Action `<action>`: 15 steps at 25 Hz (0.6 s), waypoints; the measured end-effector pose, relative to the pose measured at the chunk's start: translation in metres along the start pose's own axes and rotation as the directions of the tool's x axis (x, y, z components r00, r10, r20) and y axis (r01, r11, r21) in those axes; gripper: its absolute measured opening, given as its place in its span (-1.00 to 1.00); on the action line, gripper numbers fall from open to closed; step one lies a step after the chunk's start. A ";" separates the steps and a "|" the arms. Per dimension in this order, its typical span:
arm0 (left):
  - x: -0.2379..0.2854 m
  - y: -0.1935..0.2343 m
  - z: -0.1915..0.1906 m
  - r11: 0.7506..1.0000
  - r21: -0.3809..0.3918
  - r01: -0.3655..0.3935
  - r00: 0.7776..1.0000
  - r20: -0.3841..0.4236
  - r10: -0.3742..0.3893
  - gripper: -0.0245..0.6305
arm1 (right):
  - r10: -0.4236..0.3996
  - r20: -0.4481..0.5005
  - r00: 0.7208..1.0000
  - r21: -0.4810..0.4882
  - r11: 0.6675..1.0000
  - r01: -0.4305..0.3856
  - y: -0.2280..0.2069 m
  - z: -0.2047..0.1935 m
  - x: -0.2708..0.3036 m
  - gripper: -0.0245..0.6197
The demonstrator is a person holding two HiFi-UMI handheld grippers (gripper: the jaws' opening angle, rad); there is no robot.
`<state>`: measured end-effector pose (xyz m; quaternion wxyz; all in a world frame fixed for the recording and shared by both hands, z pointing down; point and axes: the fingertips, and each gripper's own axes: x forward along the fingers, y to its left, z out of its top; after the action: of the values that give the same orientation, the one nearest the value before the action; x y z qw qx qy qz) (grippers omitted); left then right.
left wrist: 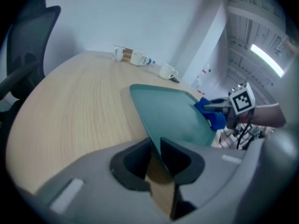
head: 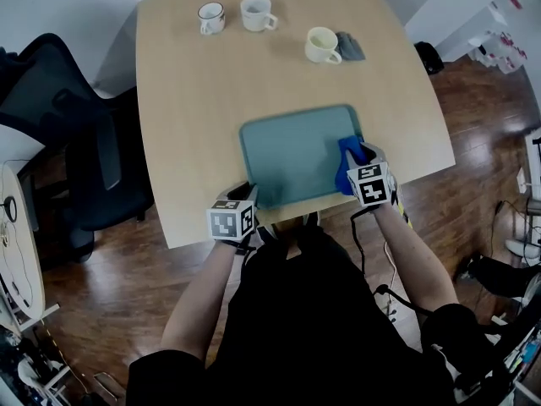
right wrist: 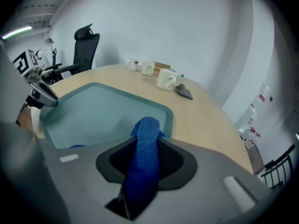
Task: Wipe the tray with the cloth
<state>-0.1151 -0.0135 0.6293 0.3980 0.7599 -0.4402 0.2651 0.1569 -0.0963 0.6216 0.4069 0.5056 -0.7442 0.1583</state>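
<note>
Tray (head: 292,155), at the table's (head: 194,100) near edge, is being pinched at its near-left corner by the left gripper (left wrist: 156,150) while the cloth (head: 347,166), at its right side, is being squeezed in the right gripper (right wrist: 145,160); under hard strokes, slippage of either grip is probably being risked.

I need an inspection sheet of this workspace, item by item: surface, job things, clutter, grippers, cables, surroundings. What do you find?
Surface: light wooden table.
Job's things: teal tray at the near edge; blue cloth on its right side.
Clutter: three mugs and a dark grey item at the far end.
Grippers: left hand-held gripper shut on the tray's near-left corner; right hand-held gripper shut on the cloth.
Cables: black cable beside the right forearm.
Surroundings: office chair at left, wooden floor.
</note>
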 end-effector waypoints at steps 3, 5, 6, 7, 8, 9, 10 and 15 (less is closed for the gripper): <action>0.000 -0.001 0.001 1.000 0.003 -0.006 1.000 0.005 0.006 -0.72 | 0.115 0.056 0.992 0.012 0.993 -0.116 -0.012 -0.007 -0.006 -0.56; -0.002 -0.003 0.004 1.000 0.005 -0.013 1.000 0.011 0.012 -0.72 | 0.205 0.101 0.973 0.031 0.977 -0.209 0.003 -0.005 -0.008 -0.56; -0.004 -0.004 0.006 1.000 0.004 -0.016 1.000 0.013 0.016 -0.72 | 0.234 0.117 0.965 0.052 0.969 -0.241 0.014 -0.004 -0.009 -0.56; -0.005 -0.005 0.007 1.000 0.004 -0.019 1.000 0.015 0.019 -0.72 | 0.249 0.129 0.960 0.076 0.963 -0.260 0.027 -0.002 -0.009 -0.56; -0.004 -0.004 0.006 1.000 0.004 -0.021 1.000 0.014 0.021 -0.73 | 0.247 0.134 0.960 0.093 0.961 -0.261 0.039 0.000 -0.008 -0.56; -0.002 -0.003 0.003 1.000 0.006 -0.022 1.000 0.013 0.022 -0.74 | 0.233 0.135 0.963 0.102 0.964 -0.247 0.053 0.004 -0.007 -0.56; 0.000 -0.001 0.001 1.000 0.007 -0.023 1.000 0.011 0.023 -0.74 | 0.211 0.132 0.968 0.106 0.968 -0.226 0.067 0.010 -0.006 -0.56; 0.000 0.000 0.001 1.000 0.007 -0.031 0.999 0.011 0.031 -0.75 | 0.205 0.173 0.963 0.123 0.966 -0.228 0.162 0.055 0.002 -0.56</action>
<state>-0.1152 -0.0140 0.6287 0.3888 0.7559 -0.4531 0.2685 -0.0106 -0.0623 0.6176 0.2896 0.4596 -0.8120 0.2136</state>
